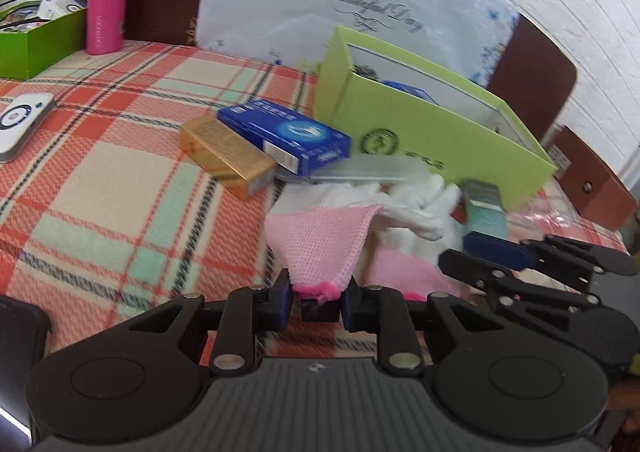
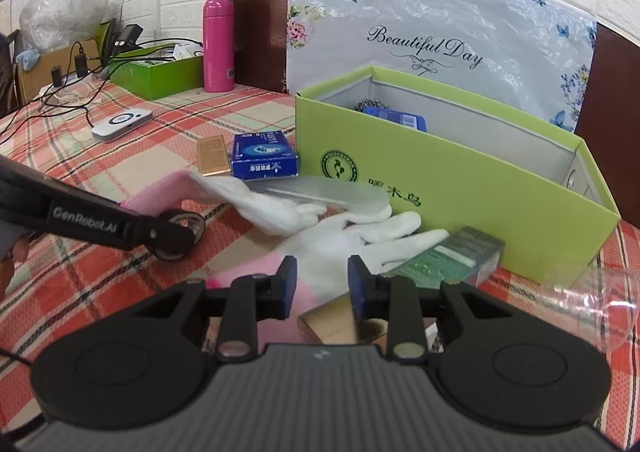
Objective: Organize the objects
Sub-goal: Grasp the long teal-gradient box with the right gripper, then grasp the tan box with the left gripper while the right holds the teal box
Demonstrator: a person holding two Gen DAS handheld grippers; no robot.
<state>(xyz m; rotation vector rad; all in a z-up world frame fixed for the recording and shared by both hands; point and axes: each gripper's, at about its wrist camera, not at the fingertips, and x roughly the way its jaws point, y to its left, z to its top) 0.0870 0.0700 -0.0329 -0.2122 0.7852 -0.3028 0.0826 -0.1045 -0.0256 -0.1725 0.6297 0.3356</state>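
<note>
My left gripper is shut on the pink cuff of a white glove and lifts it off the plaid cloth. My right gripper is open and empty, just above a second white glove lying flat. An open light green box stands behind the gloves, with a blue packet inside. A blue carton, a gold carton and a clear flat case lie left of the box. A green carton lies by the box front. A gold box sits under my right fingers.
A pink flask and a darker green box stand at the back left. A white device and cables lie at the left. A clear plastic cup lies at the right. Brown chair backs and a floral bag stand behind the table.
</note>
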